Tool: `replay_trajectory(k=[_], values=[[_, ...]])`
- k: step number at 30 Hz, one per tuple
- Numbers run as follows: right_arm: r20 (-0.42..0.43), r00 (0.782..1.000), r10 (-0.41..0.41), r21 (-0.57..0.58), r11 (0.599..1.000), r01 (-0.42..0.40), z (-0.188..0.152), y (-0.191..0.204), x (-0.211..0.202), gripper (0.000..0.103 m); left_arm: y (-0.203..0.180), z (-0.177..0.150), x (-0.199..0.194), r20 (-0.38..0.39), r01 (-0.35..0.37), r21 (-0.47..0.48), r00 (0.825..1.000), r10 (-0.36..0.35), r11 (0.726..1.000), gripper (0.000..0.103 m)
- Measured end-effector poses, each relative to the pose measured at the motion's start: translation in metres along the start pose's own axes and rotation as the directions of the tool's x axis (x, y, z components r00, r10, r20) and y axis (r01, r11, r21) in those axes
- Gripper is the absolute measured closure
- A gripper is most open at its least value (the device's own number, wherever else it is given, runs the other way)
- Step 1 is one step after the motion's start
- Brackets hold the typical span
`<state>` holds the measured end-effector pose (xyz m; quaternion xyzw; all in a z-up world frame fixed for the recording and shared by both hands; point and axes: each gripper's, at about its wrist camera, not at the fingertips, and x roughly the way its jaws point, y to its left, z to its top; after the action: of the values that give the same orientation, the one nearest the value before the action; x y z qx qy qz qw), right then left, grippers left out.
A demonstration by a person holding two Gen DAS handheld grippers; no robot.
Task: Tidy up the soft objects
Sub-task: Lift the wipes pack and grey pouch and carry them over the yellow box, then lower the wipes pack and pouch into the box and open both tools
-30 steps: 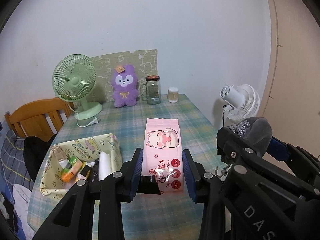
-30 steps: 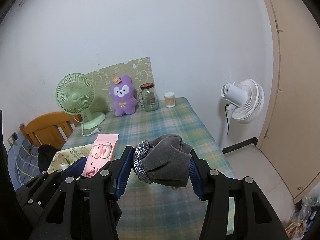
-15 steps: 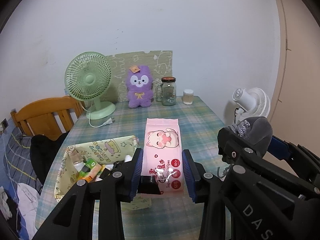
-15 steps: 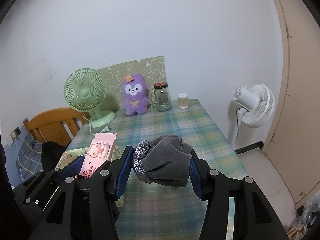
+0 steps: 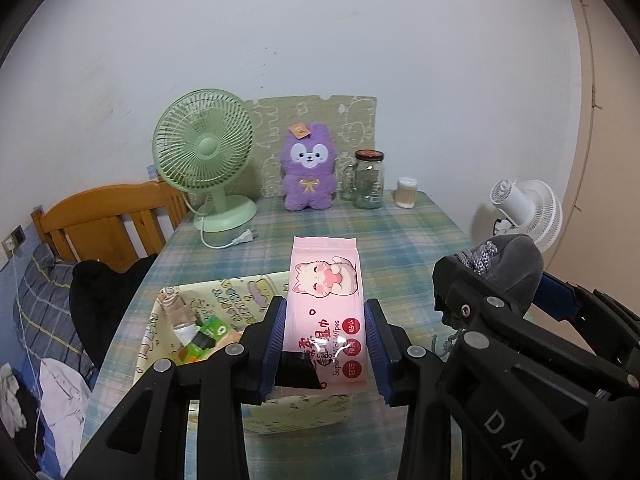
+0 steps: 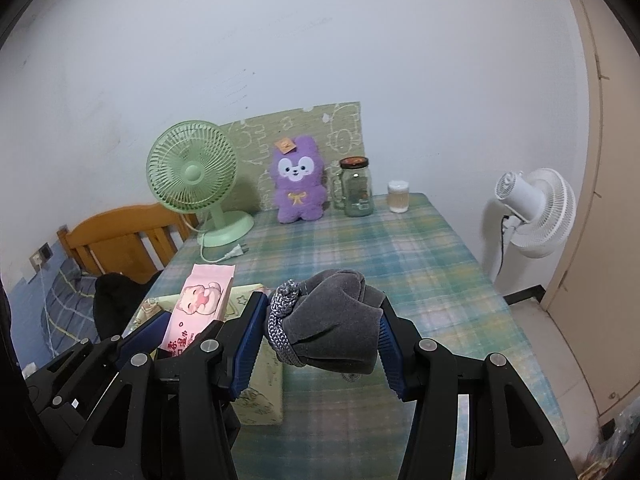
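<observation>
plaid-clothed table (image 6: 420,264), white wall (image 6: 320,40)

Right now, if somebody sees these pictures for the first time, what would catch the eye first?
The pink wipes pack clamped in the left gripper, above the patterned fabric bin, and the rolled grey socks squeezed in the right gripper. Behind, a purple plush sits against the wall.

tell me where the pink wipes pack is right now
The pink wipes pack is clamped in the left gripper, held above the yellow fabric basket.
</observation>
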<state>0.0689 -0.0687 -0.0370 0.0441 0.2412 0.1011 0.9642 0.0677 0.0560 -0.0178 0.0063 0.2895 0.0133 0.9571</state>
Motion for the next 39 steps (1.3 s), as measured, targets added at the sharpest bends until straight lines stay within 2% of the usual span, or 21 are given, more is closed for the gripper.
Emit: replay_trajectory(k=[23,39], values=[[-0.086,0.992,0.093,-0.082,0.992,-0.100,-0.006,0.060,0.071,0.047,0.062,-0.008,0.047,-0.080,-0.038,-0.053,0.996,0.034,0.998,0.063],[-0.151,0.978,0.143,-0.112,0.981,-0.161,-0.021,0.089,0.108,0.047,0.096,-0.022,0.076,-0.176,-0.076,-0.071,0.982,0.062,0.995,0.061]])
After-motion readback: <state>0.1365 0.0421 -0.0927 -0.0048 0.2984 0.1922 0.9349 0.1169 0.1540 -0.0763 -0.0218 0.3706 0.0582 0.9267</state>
